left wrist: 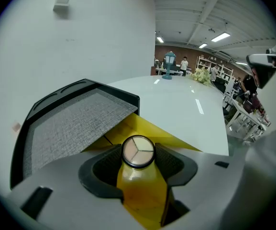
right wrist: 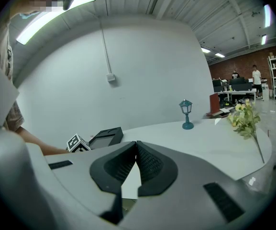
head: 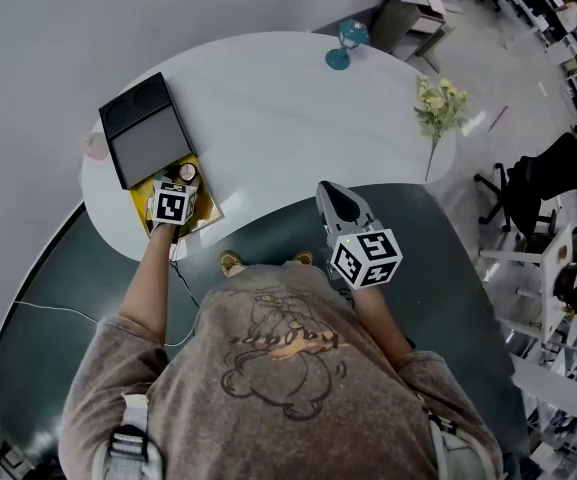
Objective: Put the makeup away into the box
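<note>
Left fingers (left wrist: 101,169) pinching round makeup compact (left wrist: 138,152) by rim, hovering over yellow box (left wrist: 162,134) at table's (head: 268,98) 9 o'clock. Compact looking light, rigid, slick, lid likely fragile; rim seeming best hold. Right fingers (right wrist: 152,166) closed, empty, at 5 o'clock.

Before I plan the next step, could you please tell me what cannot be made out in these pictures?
Head view: the left gripper covers most of the yellow box, so its contents are hidden.
Left gripper view: the compact and fingers block the box floor beneath.
Right gripper view: the box lid is too small for detail.
</note>
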{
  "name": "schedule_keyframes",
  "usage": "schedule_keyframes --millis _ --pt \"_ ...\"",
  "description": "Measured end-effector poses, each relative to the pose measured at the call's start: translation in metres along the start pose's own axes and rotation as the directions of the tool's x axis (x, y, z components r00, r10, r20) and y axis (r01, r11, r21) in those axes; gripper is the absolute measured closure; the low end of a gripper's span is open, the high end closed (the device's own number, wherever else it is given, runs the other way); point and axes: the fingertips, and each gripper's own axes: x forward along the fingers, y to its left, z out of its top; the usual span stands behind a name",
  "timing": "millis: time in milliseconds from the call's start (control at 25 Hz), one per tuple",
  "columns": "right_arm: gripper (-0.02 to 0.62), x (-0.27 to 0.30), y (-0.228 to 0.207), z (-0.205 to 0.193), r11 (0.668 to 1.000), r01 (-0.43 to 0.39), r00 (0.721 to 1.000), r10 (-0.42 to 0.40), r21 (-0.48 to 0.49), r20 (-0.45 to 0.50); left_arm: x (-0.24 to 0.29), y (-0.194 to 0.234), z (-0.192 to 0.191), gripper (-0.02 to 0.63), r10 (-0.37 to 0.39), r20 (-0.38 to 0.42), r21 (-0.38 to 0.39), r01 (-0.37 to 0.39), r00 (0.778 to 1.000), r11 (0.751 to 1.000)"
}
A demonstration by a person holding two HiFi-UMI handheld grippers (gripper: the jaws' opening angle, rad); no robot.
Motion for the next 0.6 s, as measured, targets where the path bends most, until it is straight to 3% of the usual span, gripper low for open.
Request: schedule_keyframes --millis 320,600 --pt "0.592 0.001 0.003 0.001 1.0 -0.029 1.0 0.029 -0.01 -0.003 -0.016 -0.006 0.005 0.37 -0.022 0.02 -0.022 0.023 1.0 1.0" --pt "0.592 0.004 0.001 0.008 0.999 -0.047 0.999 0.047 -0.027 0.01 -0.061 -0.009 0.032 0.371 -0.044 0.13 -0.107 0.058 0.991 0.993"
